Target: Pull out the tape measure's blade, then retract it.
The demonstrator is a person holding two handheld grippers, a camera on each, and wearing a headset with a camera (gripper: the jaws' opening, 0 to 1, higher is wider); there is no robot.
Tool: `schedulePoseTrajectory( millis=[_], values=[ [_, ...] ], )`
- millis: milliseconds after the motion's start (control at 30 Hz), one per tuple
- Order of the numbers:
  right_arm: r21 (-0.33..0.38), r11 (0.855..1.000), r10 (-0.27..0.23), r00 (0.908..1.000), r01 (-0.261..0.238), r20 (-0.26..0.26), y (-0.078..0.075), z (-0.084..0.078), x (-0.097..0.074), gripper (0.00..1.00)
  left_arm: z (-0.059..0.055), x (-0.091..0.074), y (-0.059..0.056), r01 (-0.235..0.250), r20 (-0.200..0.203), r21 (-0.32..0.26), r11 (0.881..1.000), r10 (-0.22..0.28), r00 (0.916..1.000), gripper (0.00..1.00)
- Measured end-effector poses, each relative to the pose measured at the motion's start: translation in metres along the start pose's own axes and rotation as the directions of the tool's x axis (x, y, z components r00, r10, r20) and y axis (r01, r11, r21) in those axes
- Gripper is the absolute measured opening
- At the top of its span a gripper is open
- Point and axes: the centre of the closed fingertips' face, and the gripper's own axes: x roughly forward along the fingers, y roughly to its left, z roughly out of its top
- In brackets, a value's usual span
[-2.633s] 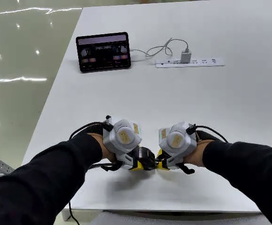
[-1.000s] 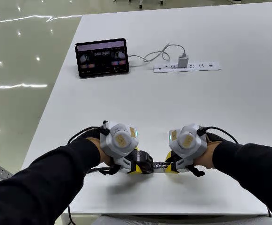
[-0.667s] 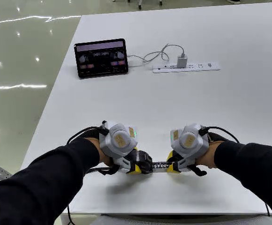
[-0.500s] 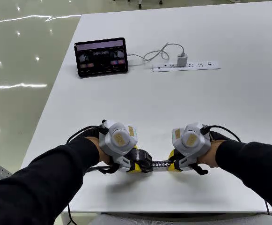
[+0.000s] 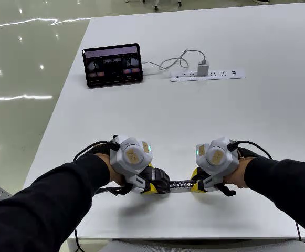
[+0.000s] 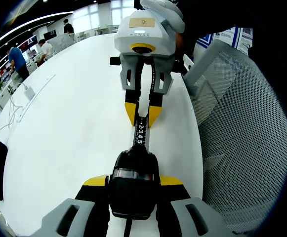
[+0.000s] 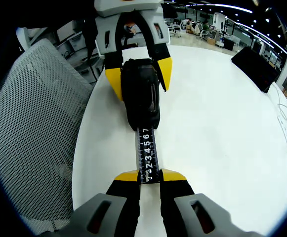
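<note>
A black tape measure (image 5: pixel 159 180) sits near the front edge of the white table (image 5: pixel 204 115), gripped by my left gripper (image 5: pixel 151 185), which is shut on its case (image 6: pixel 133 180). A short length of numbered blade (image 5: pixel 181 184) runs from the case to my right gripper (image 5: pixel 196 186), which is shut on the blade's end (image 7: pixel 146 173). In the right gripper view the case (image 7: pixel 141 93) lies ahead between the left gripper's yellow fingertips (image 7: pixel 114 81). In the left gripper view the blade (image 6: pixel 140 133) reaches the right gripper's yellow fingertips (image 6: pixel 130 112).
A dark tablet (image 5: pixel 113 64) stands at the back left of the table. A white power strip (image 5: pixel 209 74) with a plugged charger and cable lies at the back centre. A mesh chair (image 6: pixel 242 133) is just off the table's front edge.
My right gripper has moved to the right, away from the case, and more blade has come out between the two grippers. The left gripper has stayed nearly in place.
</note>
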Motion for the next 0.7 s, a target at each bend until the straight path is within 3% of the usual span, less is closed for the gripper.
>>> schedulePoseTrajectory(
  millis=[700],
  values=[
    [0.014, 1.000, -0.010, 0.9999, 0.010, 0.004, -0.002, -0.011, -0.008, 0.09, 0.000, 0.001, 0.000, -0.003, -0.001, -0.001, 1.000, 0.003, 1.0000, 0.32]
  ],
)
